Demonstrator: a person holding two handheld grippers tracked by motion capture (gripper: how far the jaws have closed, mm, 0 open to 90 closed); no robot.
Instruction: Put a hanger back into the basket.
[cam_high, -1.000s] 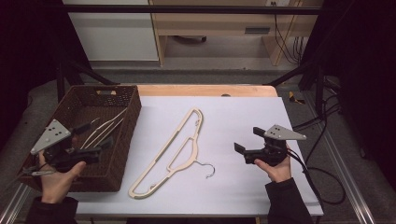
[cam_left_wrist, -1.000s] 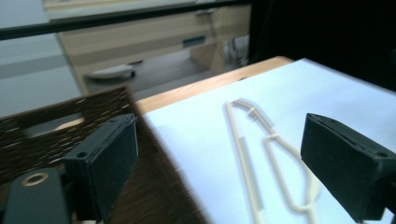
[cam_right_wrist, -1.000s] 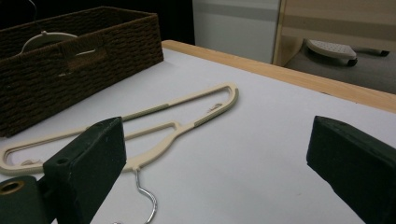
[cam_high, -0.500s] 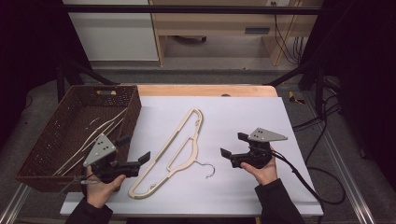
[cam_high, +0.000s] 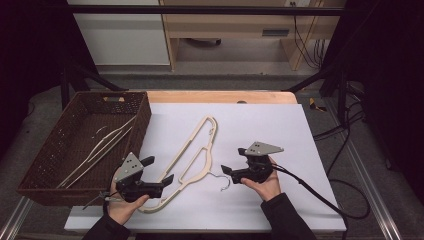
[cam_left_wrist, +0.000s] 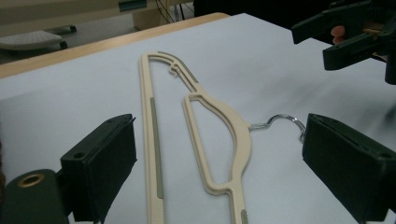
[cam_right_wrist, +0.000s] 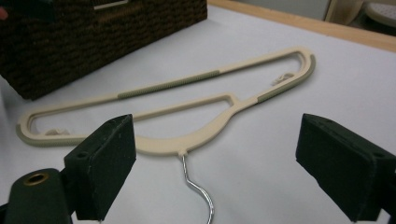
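The tabletop (cam_high: 280, 130), covered by a white sheet, carries the same layout as a second ago: the brown wicker basket (cam_high: 60, 150) at its left edge and the cream plastic coat hanger (cam_high: 197, 150) lying flat near the middle, neither one shifted.

The basket holds a few pale thin hangers (cam_high: 102, 145) on its floor; they lie as they did.

The coat hanger runs slantwise, its far rounded end toward the back of the tabletop, its near end toward the front left, and its metal hook (cam_high: 222, 181) curls out to the right.

What differs is the two hands. A second ago the left claw (cam_high: 159, 172) was over the basket; it has since come across and down and now sits low at the hanger's near end. In the left gripper view its jaws stand wide apart, the hanger's bars (cam_left_wrist: 196, 135) lying on the sheet between and ahead of them, gripped by neither.

The right claw (cam_high: 231, 172) was farther right on the sheet; it has moved in toward the hook. Its jaws have just been closing a little, yet in the right gripper view they still stand wide, with the hook (cam_right_wrist: 198, 191) and the hanger's neck between them and no pad pressing on either.

The basket's near corner (cam_right_wrist: 70, 51) stands beyond the hanger, apart from it.
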